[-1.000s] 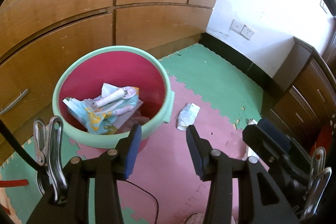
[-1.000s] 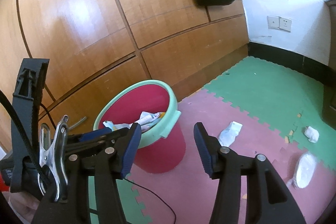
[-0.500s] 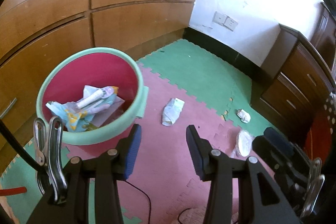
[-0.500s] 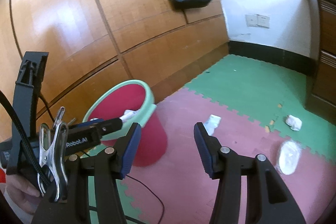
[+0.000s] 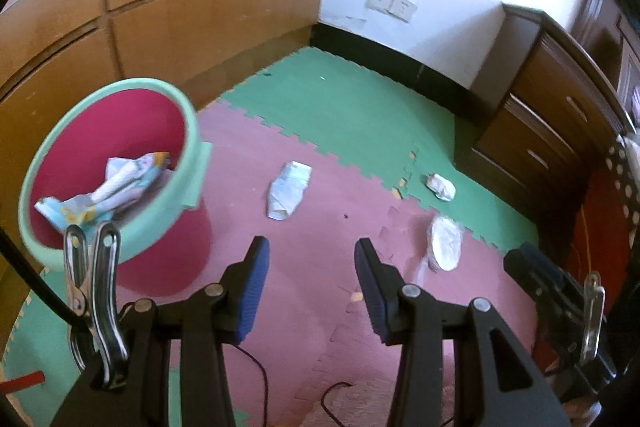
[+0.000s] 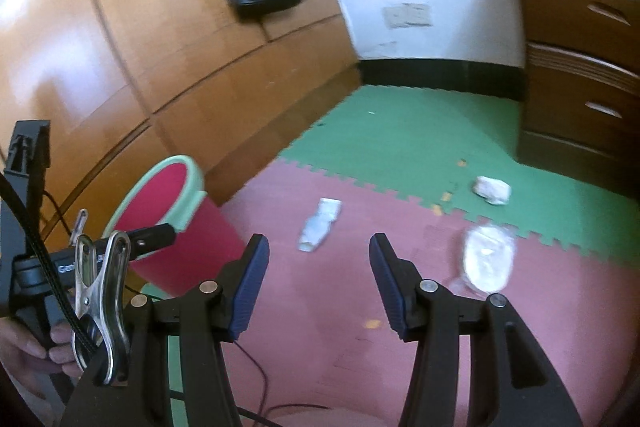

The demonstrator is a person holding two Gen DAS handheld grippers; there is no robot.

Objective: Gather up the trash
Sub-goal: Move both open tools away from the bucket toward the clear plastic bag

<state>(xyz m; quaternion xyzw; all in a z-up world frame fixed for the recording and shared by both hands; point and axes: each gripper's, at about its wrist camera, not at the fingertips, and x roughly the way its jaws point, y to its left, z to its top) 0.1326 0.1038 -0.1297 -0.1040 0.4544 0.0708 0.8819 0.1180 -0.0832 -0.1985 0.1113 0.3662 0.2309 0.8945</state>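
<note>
Left wrist view: left claw (image 5: 312,281) released, nothing btwn pads, over pink floor mat (image 5: 320,235). Red bin (image 5: 116,163) w/ wrappers at left. Flat paper scrap (image 5: 289,189) center, crumpled wad (image 5: 440,186) and plastic wrapper (image 5: 445,243) at right. Right wrist view: right claw (image 6: 318,281) released, empty.

A: Count, quick. Trash on the floor mat (image 5: 320,267)?
B: Three pieces. One flat crumpled wrapper (image 5: 289,190) on the pink tiles, one crumpled paper ball (image 5: 440,186) on the green tiles by the seam, one clear plastic bag (image 5: 445,243) on the pink tiles.
A: Bins?
B: One red bucket (image 5: 112,171) with a mint rim, at the mat's left edge by the wardrobe (image 5: 160,7). Wrappers inside, too jumbled to count.
A: Grippers?
B: Two: left gripper (image 5: 311,281), right gripper (image 6: 319,281).
</note>
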